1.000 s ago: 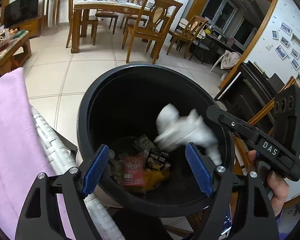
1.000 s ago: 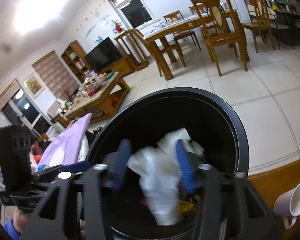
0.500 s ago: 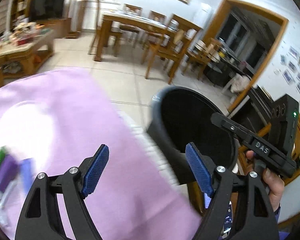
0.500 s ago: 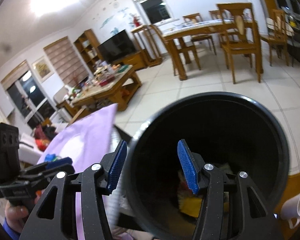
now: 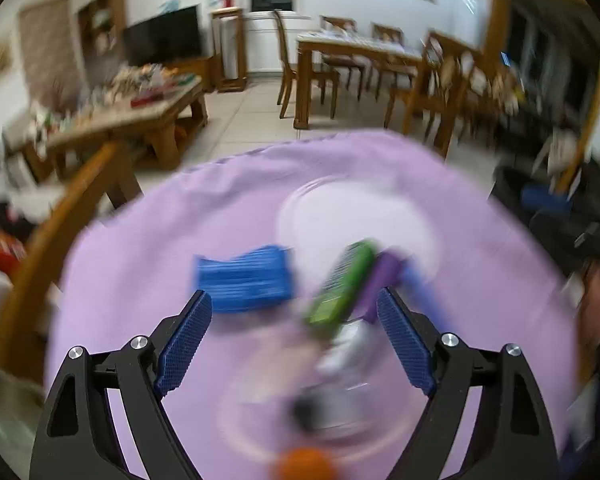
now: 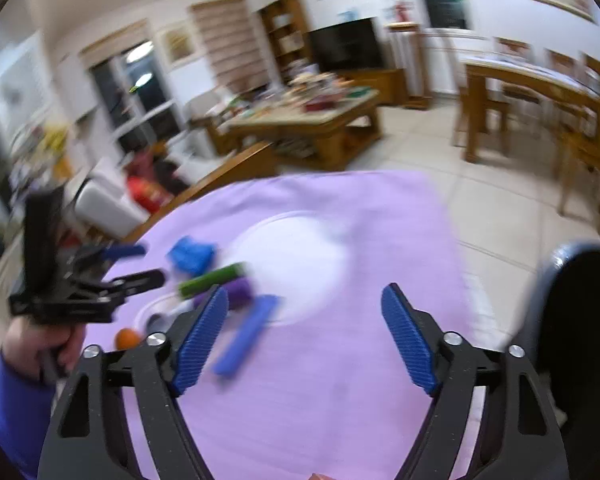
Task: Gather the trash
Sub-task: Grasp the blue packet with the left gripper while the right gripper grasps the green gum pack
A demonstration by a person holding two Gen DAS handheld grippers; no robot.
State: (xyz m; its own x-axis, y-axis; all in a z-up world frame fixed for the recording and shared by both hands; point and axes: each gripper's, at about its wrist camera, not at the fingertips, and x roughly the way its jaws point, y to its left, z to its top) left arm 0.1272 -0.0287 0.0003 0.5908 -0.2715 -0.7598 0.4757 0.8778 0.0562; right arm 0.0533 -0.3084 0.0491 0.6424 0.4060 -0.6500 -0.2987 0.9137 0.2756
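Both views are motion-blurred. A purple cloth (image 5: 148, 248) (image 6: 340, 380) covers the table. On it lie a blue crumpled packet (image 5: 246, 280) (image 6: 191, 255), a green wrapper (image 5: 340, 284) (image 6: 212, 275), a purple item (image 5: 382, 276) (image 6: 238, 290) and a blue stick (image 6: 246, 334). My left gripper (image 5: 294, 338) is open and empty just above them; it also shows in the right wrist view (image 6: 134, 264). My right gripper (image 6: 306, 338) is open and empty over the cloth. The black trash bin (image 6: 580, 320) stands at the right.
A clear plate (image 5: 356, 216) (image 6: 300, 264) lies on the cloth. A small orange ball (image 5: 304, 464) (image 6: 126, 338) and a second clear dish (image 5: 340, 400) lie nearer me. A wooden chair back (image 5: 60, 224), a coffee table (image 6: 308, 120) and a dining table (image 5: 352, 56) stand beyond.
The white tissue dropped into the bin from my right gripper. Both grippers then swung left, away from the bin, to over the purple cloth and its litter.
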